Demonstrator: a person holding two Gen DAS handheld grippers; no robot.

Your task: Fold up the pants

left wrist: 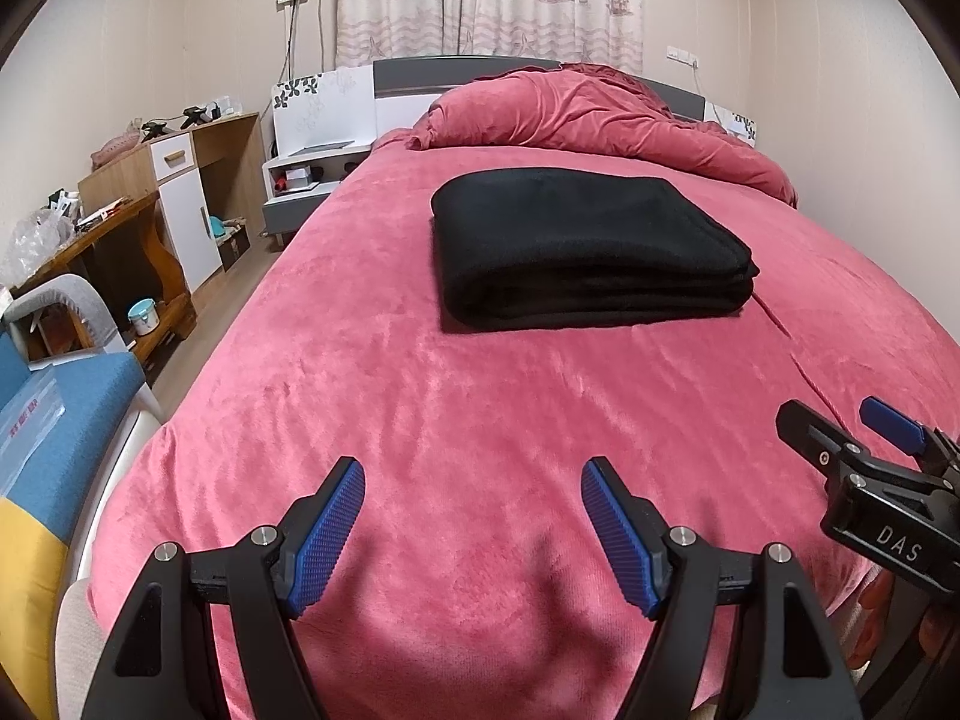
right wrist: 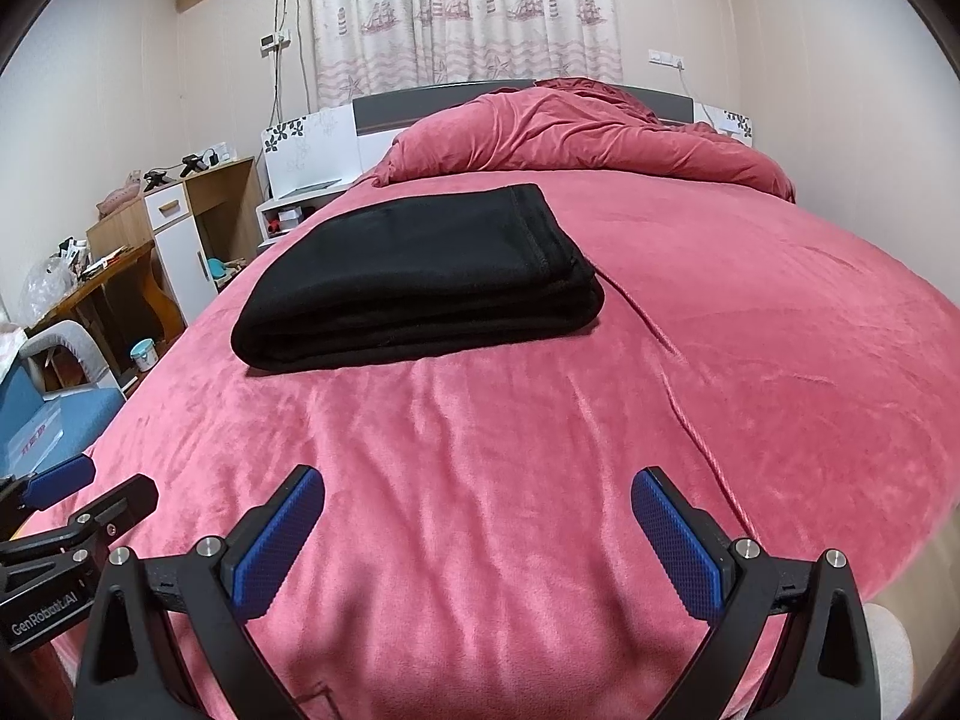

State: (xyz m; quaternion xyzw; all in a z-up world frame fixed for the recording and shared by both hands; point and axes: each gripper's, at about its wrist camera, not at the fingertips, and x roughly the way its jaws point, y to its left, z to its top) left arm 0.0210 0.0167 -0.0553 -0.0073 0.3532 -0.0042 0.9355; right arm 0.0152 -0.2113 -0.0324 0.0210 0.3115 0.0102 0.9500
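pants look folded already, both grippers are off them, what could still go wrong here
1. The black pants lie as a stack of loose layers on a soft plush bedspread. Pressing on the bed close by could shift the layers out of line.

2. Both the left gripper and right gripper are open and empty, back from the stack. Another grab would likely catch only the top layers and undo the fold.

3. A thin cord runs by the stack's right edge and might snag.

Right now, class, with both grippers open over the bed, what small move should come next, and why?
Probably none on the cloth: draw both grippers back. The black pants already lie in a neat layered stack on the pink bed, edges lined up. The left gripper and right gripper hang open and empty, well short of the stack.
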